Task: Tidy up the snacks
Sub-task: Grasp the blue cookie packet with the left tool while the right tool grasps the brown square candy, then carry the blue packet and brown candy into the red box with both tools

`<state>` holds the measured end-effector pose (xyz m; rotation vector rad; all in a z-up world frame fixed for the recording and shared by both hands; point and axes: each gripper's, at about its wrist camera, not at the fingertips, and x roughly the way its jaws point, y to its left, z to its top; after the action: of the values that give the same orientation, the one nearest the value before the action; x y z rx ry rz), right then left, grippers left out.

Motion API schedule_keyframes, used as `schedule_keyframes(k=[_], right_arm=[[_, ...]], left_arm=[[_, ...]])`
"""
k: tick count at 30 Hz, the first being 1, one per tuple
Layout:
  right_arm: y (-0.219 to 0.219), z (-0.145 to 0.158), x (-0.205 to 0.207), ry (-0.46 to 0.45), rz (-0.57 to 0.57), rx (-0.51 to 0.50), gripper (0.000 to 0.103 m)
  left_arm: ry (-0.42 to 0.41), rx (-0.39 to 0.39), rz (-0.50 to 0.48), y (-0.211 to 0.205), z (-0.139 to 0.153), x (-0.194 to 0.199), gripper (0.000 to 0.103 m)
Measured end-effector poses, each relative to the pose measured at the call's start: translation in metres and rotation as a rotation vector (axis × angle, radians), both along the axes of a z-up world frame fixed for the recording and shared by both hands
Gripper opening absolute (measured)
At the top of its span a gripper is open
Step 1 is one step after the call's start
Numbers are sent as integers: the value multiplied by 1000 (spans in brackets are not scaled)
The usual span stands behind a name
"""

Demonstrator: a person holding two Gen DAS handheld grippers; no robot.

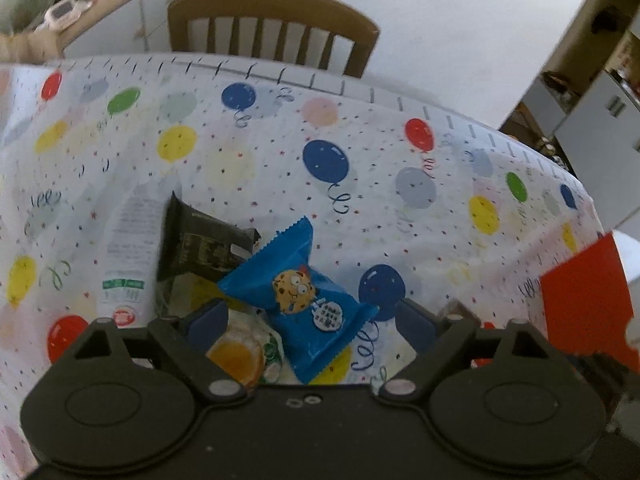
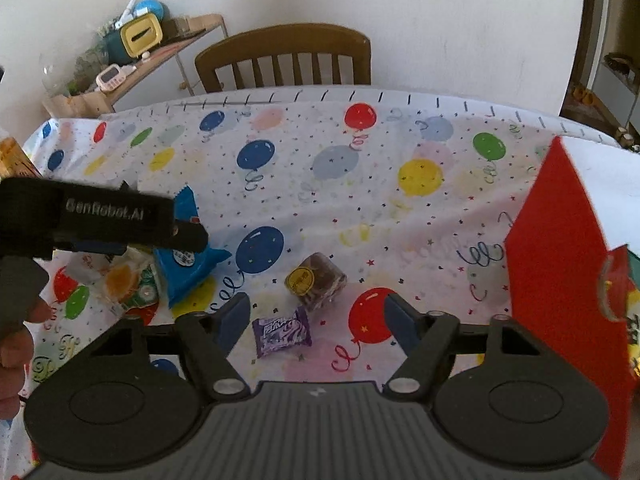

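A blue cookie packet (image 1: 304, 296) lies on the balloon tablecloth (image 1: 360, 200), between the open jaws of my left gripper (image 1: 312, 320). A black packet (image 1: 200, 248) and a white packet with an orange picture (image 1: 240, 356) lie beside it. In the right wrist view my right gripper (image 2: 316, 318) is open and empty above a purple candy (image 2: 282, 332). A brown cake with a yellow sticker (image 2: 318, 280) lies just beyond it. The left gripper's body (image 2: 100, 216) covers part of the blue packet (image 2: 188, 268). A red box (image 2: 560, 272) stands at the right.
A wooden chair (image 2: 288, 60) stands behind the table's far edge. A side shelf (image 2: 132, 60) with a yellow item and a timer is at the back left. The red box also shows in the left wrist view (image 1: 584, 300). A clear printed wrapper (image 1: 128, 264) lies left of the black packet.
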<state>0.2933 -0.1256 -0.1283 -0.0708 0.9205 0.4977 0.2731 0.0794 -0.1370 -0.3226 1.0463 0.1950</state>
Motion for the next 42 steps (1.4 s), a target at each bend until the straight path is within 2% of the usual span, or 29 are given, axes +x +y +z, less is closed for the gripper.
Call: schedule_keyframes(k=[4,7,11,13,17,20,21,25,31,34,42], right_arm=[[8,-8,7,0,5,-10,72],[14,-12,13,2,5,-17,67],[21,-17,20,1,3,-27,66],[23,-19,23,5,1,-36,55],[25,-21,24,5,-5,-46,42],[24,-20,23,2,-5,-45,42],[24,-20,22,0,-5,-46,42],[20,-18,19,-3,-12,-36,41],[11,-4,8,-15,-21,-14,41],[6,5,0,-26,-21,-1,41],[-12,34,-28,-44,-10,32,41]], left_arm=[[42,-19,67,4,-7,11,89],[59,-14,101,6,-9,19,86],[83,-5,136,7,-12,26,84],[97,9,150,8,-14,29,74],[118,32,164,9,-17,33,64],[116,28,161,11,-16,31,57],[113,18,159,12,-16,30,51],[100,-24,155,17,-13,25,45],[74,-63,139,19,-4,14,42],[52,-54,116,15,3,7,42],[-19,-82,91,7,30,-18,41]])
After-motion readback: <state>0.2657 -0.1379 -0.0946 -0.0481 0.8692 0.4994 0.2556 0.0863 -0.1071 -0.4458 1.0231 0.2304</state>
